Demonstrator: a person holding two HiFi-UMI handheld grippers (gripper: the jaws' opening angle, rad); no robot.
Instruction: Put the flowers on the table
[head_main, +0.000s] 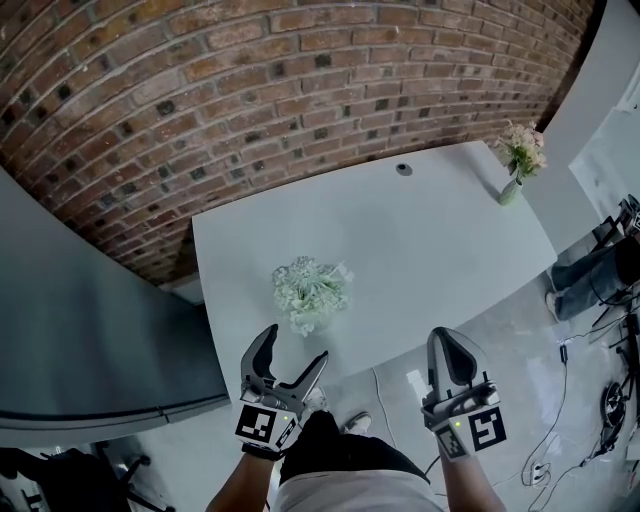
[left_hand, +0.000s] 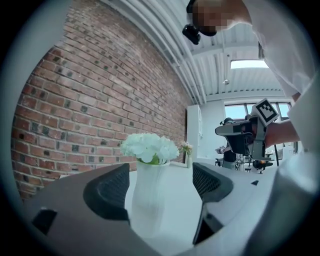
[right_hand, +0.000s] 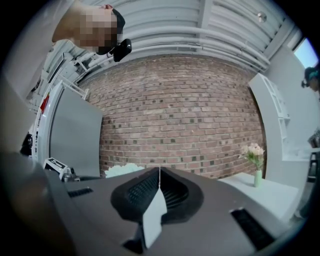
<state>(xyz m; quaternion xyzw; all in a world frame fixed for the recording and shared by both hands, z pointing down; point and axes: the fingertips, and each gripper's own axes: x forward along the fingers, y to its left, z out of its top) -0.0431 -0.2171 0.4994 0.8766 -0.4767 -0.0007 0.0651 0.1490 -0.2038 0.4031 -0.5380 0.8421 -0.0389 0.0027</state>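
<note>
A white vase of pale green-white flowers (head_main: 310, 293) stands near the front edge of the white table (head_main: 420, 240). My left gripper (head_main: 296, 348) hovers open just in front of it, off the table edge. In the left gripper view the vase (left_hand: 148, 200) stands upright on the table in line with the gap between the jaws, which do not touch it. My right gripper (head_main: 450, 352) is shut with nothing in it, below the table's front edge. A second bunch, pink flowers in a green vase (head_main: 519, 160), stands at the table's far right corner.
A brick wall (head_main: 300, 70) runs behind the table. A round grommet (head_main: 403, 169) sits near the table's back edge. A grey partition (head_main: 80, 330) stands to the left. Cables (head_main: 560, 420) and chair legs lie on the floor at the right.
</note>
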